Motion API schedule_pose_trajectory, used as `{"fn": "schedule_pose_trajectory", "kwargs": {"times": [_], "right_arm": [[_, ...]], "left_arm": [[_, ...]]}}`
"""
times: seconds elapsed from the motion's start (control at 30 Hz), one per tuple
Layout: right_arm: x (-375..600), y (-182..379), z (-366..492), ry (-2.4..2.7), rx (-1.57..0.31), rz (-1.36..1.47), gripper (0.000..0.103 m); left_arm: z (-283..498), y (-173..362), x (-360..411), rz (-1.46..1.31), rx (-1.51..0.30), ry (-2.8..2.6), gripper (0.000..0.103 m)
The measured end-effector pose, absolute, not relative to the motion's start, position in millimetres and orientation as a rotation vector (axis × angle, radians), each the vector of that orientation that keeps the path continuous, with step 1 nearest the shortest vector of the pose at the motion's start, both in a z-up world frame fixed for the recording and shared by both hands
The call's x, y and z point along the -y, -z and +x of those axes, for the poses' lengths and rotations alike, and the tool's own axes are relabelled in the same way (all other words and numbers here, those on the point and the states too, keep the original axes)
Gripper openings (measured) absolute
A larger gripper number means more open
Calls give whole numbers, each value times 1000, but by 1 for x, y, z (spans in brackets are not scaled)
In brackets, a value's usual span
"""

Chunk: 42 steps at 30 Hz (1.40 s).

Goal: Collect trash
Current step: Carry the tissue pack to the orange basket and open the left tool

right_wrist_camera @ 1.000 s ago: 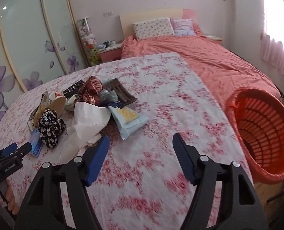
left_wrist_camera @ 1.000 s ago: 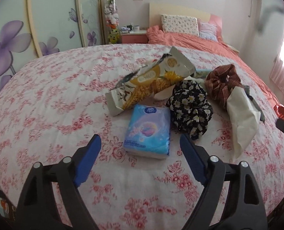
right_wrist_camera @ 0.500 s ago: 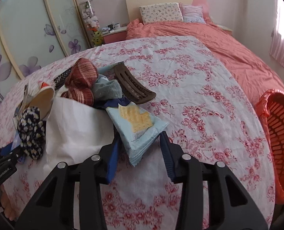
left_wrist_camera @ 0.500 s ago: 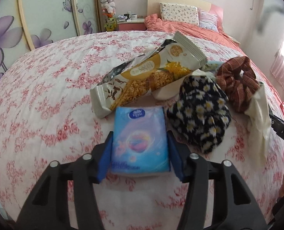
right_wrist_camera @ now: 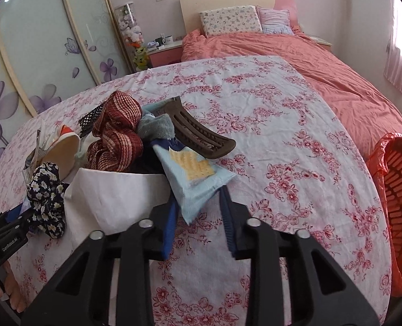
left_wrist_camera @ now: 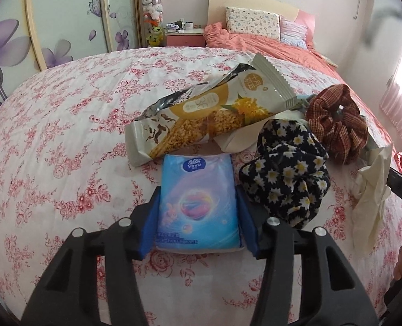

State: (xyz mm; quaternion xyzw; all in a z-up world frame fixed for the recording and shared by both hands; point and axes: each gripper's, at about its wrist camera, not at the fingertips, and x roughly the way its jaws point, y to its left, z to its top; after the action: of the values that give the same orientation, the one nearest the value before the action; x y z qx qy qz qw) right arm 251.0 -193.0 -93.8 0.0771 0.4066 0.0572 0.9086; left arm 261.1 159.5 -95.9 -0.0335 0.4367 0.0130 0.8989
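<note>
My left gripper is shut on a blue tissue pack that lies on the floral cloth. Behind it lies a torn yellow snack wrapper. My right gripper is shut on the lower corner of a light-blue wrapper with a cracker picture. A crumpled white tissue lies just left of it and also shows in the left wrist view. An orange-red basket stands at the right edge.
A black daisy scrunchie, a red-brown plaid scrunchie, a brown hair clip and a grey cloth lie in the pile. The table is covered by a floral cloth. A bed stands behind.
Both grippers moved forward and closed: the left on the tissue pack, the right on the light-blue wrapper's corner.
</note>
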Motion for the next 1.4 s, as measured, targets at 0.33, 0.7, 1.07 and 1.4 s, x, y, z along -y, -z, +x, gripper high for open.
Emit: {"fn": "schedule_pose_trajectory", "kwargs": {"times": [0.33, 0.7, 1.07, 1.4], "right_arm": [[208, 86, 234, -113, -808, 175, 1], [215, 73, 233, -125, -782, 187, 25], [182, 97, 271, -141, -850, 97, 27], [205, 72, 241, -125, -773, 141, 2]], "left_arm": [[245, 88, -163, -72, -873, -25, 51], [238, 82, -157, -63, -862, -12, 51], [240, 79, -154, -69, -856, -1, 51], [233, 63, -144, -62, -822, 18, 51]]}}
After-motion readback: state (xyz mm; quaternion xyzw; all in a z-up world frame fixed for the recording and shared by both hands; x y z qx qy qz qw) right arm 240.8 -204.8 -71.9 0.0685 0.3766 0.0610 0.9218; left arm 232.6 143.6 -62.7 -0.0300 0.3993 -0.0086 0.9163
